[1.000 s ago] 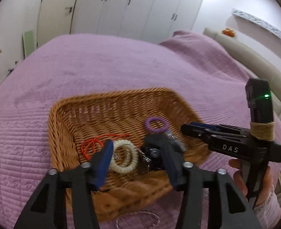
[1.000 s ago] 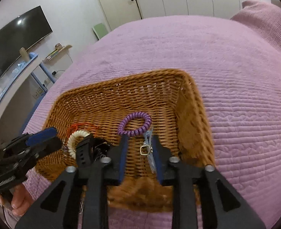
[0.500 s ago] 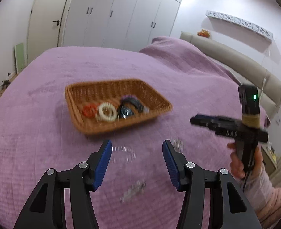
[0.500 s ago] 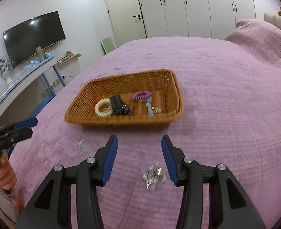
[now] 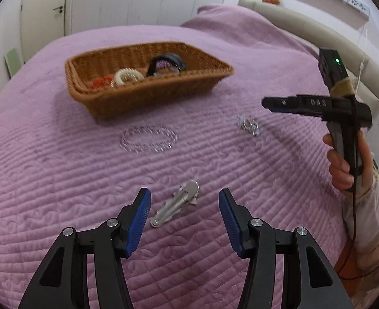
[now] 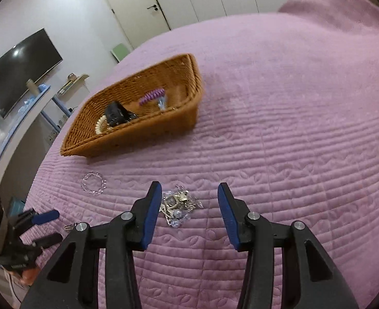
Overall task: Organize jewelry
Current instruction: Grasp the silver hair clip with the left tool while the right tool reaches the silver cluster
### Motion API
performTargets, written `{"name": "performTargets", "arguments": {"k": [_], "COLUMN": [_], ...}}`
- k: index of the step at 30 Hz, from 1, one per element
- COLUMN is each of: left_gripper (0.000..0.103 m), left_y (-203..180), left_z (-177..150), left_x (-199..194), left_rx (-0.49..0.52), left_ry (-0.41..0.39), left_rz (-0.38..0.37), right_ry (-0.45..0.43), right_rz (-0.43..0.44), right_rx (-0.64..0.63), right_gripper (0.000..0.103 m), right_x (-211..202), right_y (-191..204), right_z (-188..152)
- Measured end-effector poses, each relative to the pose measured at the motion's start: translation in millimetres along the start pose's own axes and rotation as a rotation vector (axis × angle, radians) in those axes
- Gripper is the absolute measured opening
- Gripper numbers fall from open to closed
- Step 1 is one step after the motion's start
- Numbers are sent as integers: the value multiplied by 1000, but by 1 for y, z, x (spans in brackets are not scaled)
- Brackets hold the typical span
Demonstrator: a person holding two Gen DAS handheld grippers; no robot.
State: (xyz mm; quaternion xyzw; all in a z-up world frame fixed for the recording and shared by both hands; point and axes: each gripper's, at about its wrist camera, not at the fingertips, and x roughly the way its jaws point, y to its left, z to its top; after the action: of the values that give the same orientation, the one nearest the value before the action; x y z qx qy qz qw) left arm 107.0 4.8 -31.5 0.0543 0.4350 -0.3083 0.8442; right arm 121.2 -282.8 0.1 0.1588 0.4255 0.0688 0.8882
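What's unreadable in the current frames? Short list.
- Basket contents, left wrist view: the near wall hides the lower parts of the items.
- Silver jewelry heap, right wrist view: tangled, pieces too small to separate.
- Clear bead bracelet, left wrist view: motion blurred, clasp unreadable.
- Hair clip, right wrist view: mostly hidden behind the tool.

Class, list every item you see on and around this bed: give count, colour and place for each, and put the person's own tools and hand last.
Basket: one, brown wicker, on the bedspread.
Coil bands: one cream, one purple, inside the basket.
Cord: one, orange-red, inside the basket, left end.
Black strap item: one, inside the basket.
Clear bead bracelet: one, on the bedspread before the basket.
Hair clip: one, silver, between the left claw's fingers.
Silver jewelry heap: one, before the right claw.
Bedspread: one, purple.
Television: one, black, on the wall.
Left claw: open.
Right claw: open.
Hand: one, gripping the right claw's handle.
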Motion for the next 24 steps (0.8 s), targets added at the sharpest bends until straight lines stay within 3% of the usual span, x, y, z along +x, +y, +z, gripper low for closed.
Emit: {"name": "performTargets", "arguments": {"k": [2,4,10,15,21,23,24], "left_gripper": [55,46,46,46,46,46,46], "left_y": [-2,-4,-5,-4,-4,-5,-5], "left_z": [0,-1,-1,-1,0,0,0], "left_x": [6,13,15,17,21,22,23], "left_rx": [2,11,24,23,26,33,36], "left_ry": [15,32,31,33,35,35,35], "left_rz": [-5,3,18,24,28,33,37], "right_ry": [13,19,42,61,70,69,70], "right_rz": [-2,-7,-6,-67,-168,-174,-171], "right_rx": [-3,-21,-157,-287,-327,-321,-316], "right_gripper": [47,44,41,34,26,11,11], "right_x": [7,12,16,32,54,54,53], "right_y": [-2,1,32,65,73,71,70], "right_z": [-1,-3,-13,-27,-33,-32,-31]}}
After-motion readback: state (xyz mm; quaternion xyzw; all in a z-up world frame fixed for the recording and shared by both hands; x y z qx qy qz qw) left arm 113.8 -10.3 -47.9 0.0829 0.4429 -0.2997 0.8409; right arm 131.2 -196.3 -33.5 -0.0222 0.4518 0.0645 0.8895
